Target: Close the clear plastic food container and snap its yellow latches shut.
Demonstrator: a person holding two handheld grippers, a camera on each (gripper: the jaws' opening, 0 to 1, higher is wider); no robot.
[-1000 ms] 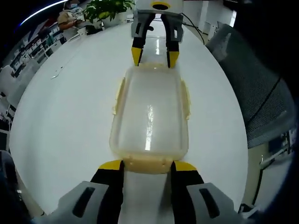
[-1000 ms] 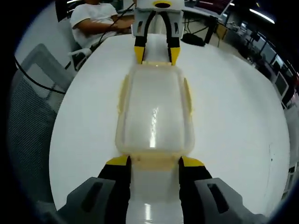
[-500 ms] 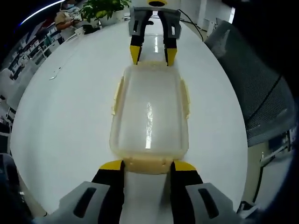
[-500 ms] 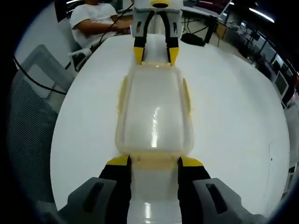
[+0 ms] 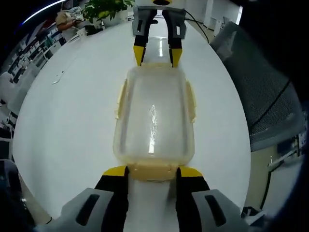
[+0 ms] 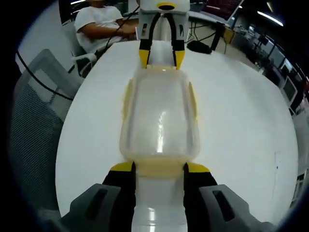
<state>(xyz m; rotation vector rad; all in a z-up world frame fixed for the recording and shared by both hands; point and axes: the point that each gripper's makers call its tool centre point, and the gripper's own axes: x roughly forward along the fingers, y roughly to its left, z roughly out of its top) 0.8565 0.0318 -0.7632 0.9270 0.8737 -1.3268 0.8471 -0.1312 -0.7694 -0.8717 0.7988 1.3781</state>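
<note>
Lying lengthwise on the white tabletop point(image 5: 63, 121), the lidded box point(image 5: 154, 118) is flanked at each short end by a claw. The left claw point(image 5: 153, 172) is spread apart, its yellow tips at the near end latch point(image 5: 153, 171). The right claw point(image 6: 159, 167) is likewise spread at the opposite end latch point(image 6: 159, 166). Side latches point(image 5: 121, 99) are seen standing out from the long walls.

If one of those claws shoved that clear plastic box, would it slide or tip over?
Probably slide: the container sits low and flat on a smooth, glossy white table. It looks empty, so likely light. With the left gripper and right gripper at opposite ends, it would likely stay put.
</note>
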